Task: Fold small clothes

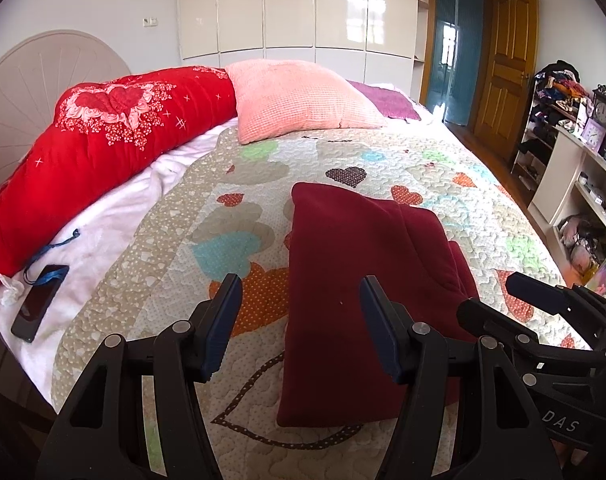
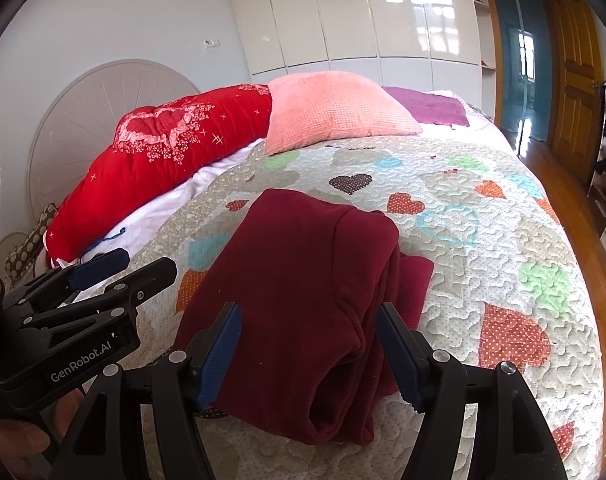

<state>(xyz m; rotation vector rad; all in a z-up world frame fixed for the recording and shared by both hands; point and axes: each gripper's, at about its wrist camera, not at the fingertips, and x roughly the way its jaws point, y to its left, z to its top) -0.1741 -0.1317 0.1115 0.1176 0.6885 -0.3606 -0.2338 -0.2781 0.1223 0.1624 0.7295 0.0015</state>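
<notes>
I am holding both tongs just above a dark red garment (image 1: 367,280) that is lying on the heart-patterned quilt (image 1: 443,160) of the bed, close to the near edge. The garment is already folded into a long narrow shape, with thicker layers bunched along its right side. My left tongs (image 1: 299,324) are standing apart with nothing between the pads, hovering over the garment's left edge. My right tongs (image 2: 309,352) are also standing apart, gripping nothing, over the bunched right side. I judge that the lengthwise fold is done and a crosswise fold is coming next. That move is calling for both tongs to clamp the near end's corners and carry it towards the far end, near the pink pillow (image 1: 303,96), keeping the layers aligned.
</notes>
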